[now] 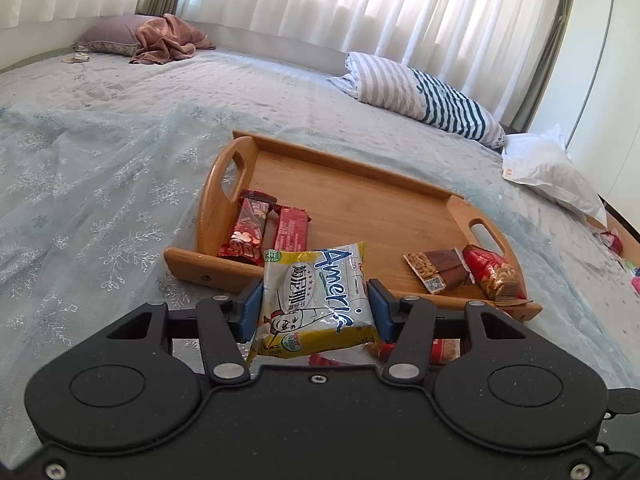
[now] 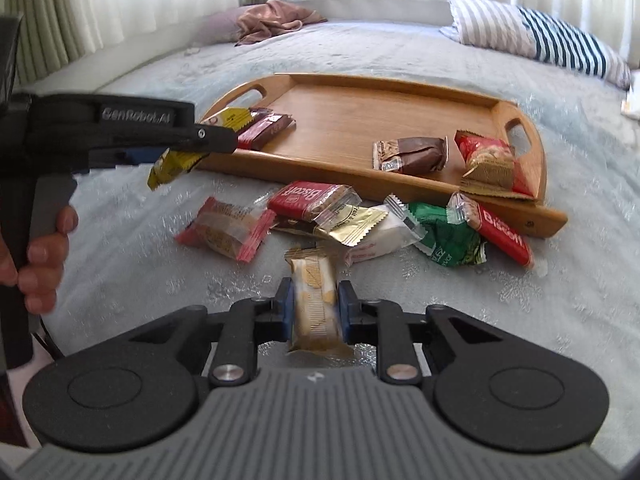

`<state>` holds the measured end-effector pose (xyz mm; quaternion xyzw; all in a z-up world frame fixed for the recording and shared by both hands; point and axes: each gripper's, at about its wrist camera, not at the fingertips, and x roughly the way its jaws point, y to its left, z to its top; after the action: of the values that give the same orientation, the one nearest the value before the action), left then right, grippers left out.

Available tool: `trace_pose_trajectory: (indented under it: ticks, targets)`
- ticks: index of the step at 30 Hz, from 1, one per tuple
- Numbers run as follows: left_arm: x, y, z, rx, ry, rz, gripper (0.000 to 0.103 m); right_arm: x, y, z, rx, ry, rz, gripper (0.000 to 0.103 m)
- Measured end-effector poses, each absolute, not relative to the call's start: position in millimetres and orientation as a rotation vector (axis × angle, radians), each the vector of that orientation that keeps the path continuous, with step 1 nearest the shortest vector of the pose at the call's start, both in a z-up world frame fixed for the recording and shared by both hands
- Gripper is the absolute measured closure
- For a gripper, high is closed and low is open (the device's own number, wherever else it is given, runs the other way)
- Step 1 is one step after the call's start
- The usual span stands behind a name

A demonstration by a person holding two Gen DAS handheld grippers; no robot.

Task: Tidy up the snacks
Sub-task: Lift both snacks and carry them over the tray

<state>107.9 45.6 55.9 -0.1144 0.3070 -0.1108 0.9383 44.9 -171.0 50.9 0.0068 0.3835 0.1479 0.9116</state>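
A wooden tray [image 1: 360, 196] lies on the bed; it also shows in the right wrist view [image 2: 360, 108]. In it are two red bars [image 1: 260, 228] at the left and a brown bar [image 1: 440, 270] and a red nut pack [image 1: 496, 276] at the right. My left gripper [image 1: 314, 308] is shut on a yellow and white cracker packet [image 1: 316, 300], held above the tray's near rim. My right gripper [image 2: 316, 310] is shut on a tan wafer packet [image 2: 314, 304], held over the bed in front of a pile of loose snacks [image 2: 340, 220].
The left gripper [image 2: 188, 148] and the hand holding it show at the left of the right wrist view. A striped pillow [image 1: 424, 96] and a pink blanket [image 1: 168, 40] lie at the far side of the bed. A white bag [image 1: 548, 172] lies at the right edge.
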Motion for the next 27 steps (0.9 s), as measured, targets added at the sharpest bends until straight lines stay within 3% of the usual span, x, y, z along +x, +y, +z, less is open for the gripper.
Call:
trace_pose_trajectory:
  ticks: [27]
  targets:
    - [126.4,31.2,64.6,-0.215,0.606,-0.251,0.051,73.3,-192.4,104.0,0.168,0.632,0.313,0.078]
